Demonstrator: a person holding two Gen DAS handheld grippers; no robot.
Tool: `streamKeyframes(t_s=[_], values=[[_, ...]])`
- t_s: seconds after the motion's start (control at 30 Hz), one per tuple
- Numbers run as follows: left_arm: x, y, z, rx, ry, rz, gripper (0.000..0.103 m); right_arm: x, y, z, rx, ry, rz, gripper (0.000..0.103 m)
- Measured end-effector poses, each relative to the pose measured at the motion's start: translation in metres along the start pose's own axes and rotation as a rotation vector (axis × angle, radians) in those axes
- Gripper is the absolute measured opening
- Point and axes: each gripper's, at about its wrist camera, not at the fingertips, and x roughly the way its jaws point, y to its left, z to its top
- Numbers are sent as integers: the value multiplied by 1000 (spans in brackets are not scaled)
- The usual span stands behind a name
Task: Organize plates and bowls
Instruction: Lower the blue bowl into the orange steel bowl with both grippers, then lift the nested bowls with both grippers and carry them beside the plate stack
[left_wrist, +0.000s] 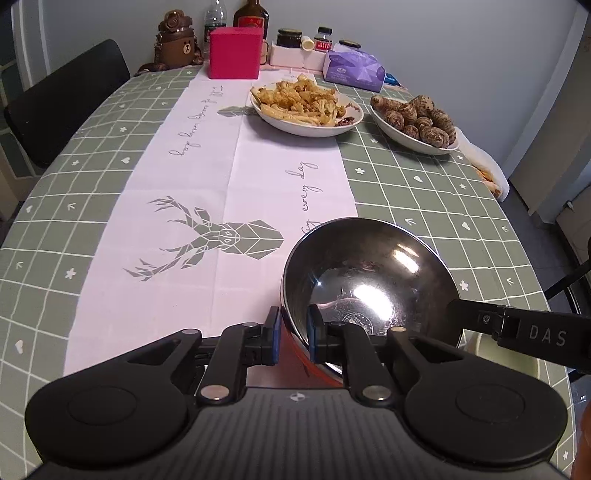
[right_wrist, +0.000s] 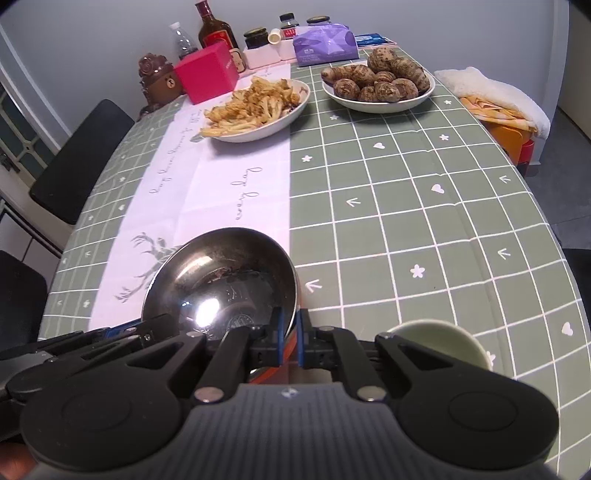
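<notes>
A steel bowl (left_wrist: 369, 273) with an orange-red outside sits near the table's front edge, and both grippers hold its rim. My left gripper (left_wrist: 294, 334) is shut on the near left rim, one blue pad inside and one outside. My right gripper (right_wrist: 291, 341) is shut on the near right rim of the bowl (right_wrist: 221, 280) in the same way. One of the right gripper's fingers (left_wrist: 476, 315) reaches in from the right in the left wrist view. Further back stand a white plate of fried cauliflower (left_wrist: 306, 105) and a white plate of taro roots (left_wrist: 415, 122).
A pale green cup (right_wrist: 439, 341) stands just right of the bowl. At the far end are a pink box (left_wrist: 234, 51), bottles and jars, a purple tissue pack (left_wrist: 354, 70) and a bear-shaped flask (left_wrist: 177, 44). A black chair (left_wrist: 62, 99) stands at the left side.
</notes>
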Motion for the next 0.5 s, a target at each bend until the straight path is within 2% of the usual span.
streamKeyframes(t_s=[0.23, 0.5], values=[[-59, -6, -22, 26, -15, 5, 16, -51, 8, -27, -44, -19, 38, 4], [-119, -10, -63, 11, -22, -58, 16, -124, 6, -77, -96, -67, 89, 5]])
